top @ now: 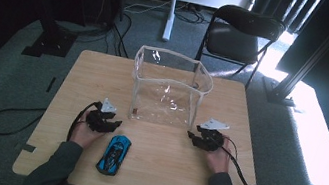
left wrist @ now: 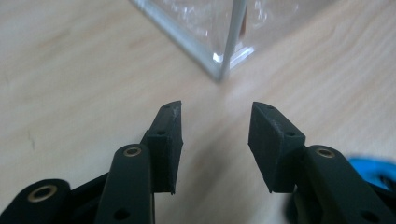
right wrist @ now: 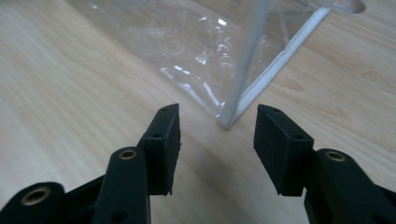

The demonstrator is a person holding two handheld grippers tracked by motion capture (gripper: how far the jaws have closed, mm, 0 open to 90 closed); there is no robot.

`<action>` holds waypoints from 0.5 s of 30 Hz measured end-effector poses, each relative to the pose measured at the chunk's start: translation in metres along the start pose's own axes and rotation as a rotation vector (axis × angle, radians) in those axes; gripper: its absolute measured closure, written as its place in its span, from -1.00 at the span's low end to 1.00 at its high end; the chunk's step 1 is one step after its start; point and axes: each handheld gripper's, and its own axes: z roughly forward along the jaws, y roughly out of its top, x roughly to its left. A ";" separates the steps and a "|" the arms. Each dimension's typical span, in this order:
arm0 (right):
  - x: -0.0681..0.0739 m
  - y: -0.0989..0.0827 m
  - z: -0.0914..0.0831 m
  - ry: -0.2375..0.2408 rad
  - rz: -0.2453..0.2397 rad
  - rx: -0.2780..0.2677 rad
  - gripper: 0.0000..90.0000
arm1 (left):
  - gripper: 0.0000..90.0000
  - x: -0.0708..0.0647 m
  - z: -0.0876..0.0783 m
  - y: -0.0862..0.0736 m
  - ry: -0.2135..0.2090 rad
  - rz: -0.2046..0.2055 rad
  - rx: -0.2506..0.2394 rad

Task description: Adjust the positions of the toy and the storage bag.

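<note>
A clear plastic bag (top: 168, 90) with white edging stands upright and open-topped at the middle of the wooden table (top: 84, 74). A blue toy car (top: 114, 154) lies near the front edge, just right of my left hand. My left gripper (top: 117, 124) rests near the bag's front left corner (left wrist: 223, 60), jaws open with nothing between them (left wrist: 216, 109); a bit of the blue toy car (left wrist: 373, 169) shows at that view's right edge. My right gripper (top: 191, 136) sits by the bag's front right corner (right wrist: 238, 100), also open and empty (right wrist: 217, 112).
A black folding chair (top: 240, 34) stands beyond the table's far edge. Cables (top: 11, 120) trail from both grippers off the table onto the grey carpet. Black frame posts (top: 47, 22) stand at the back left and right.
</note>
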 end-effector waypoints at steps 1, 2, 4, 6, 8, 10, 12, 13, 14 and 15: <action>0.004 -0.002 -0.003 -0.001 -0.018 0.006 0.08 | 0.19 0.000 -0.004 -0.009 -0.003 -0.005 0.019; 0.006 -0.002 -0.003 -0.005 -0.028 0.009 0.07 | 0.18 -0.001 -0.006 -0.013 -0.007 -0.006 0.025; 0.009 -0.004 -0.004 -0.005 -0.035 0.015 0.05 | 0.17 -0.003 -0.009 -0.021 -0.012 -0.016 0.033; 0.010 -0.005 -0.004 -0.002 -0.036 0.013 0.05 | 0.13 -0.005 -0.013 -0.029 -0.017 -0.018 0.043; 0.011 -0.006 -0.004 -0.001 -0.038 0.011 0.05 | 0.12 -0.005 -0.016 -0.035 -0.018 -0.018 0.059; 0.013 -0.007 -0.004 0.003 -0.037 0.010 0.05 | 0.11 -0.006 -0.020 -0.040 -0.019 -0.018 0.070; 0.014 -0.007 -0.004 0.005 -0.037 0.006 0.05 | 0.11 -0.007 -0.024 -0.044 -0.019 -0.011 0.077; 0.014 -0.007 -0.004 0.006 -0.041 0.005 0.05 | 0.10 -0.008 -0.026 -0.046 -0.020 -0.006 0.085; 0.015 -0.007 -0.004 0.008 -0.039 0.005 0.05 | 0.10 -0.009 -0.028 -0.048 -0.023 -0.002 0.089; 0.015 -0.007 -0.005 0.009 -0.041 0.004 0.05 | 0.09 -0.010 -0.030 -0.050 -0.028 0.000 0.090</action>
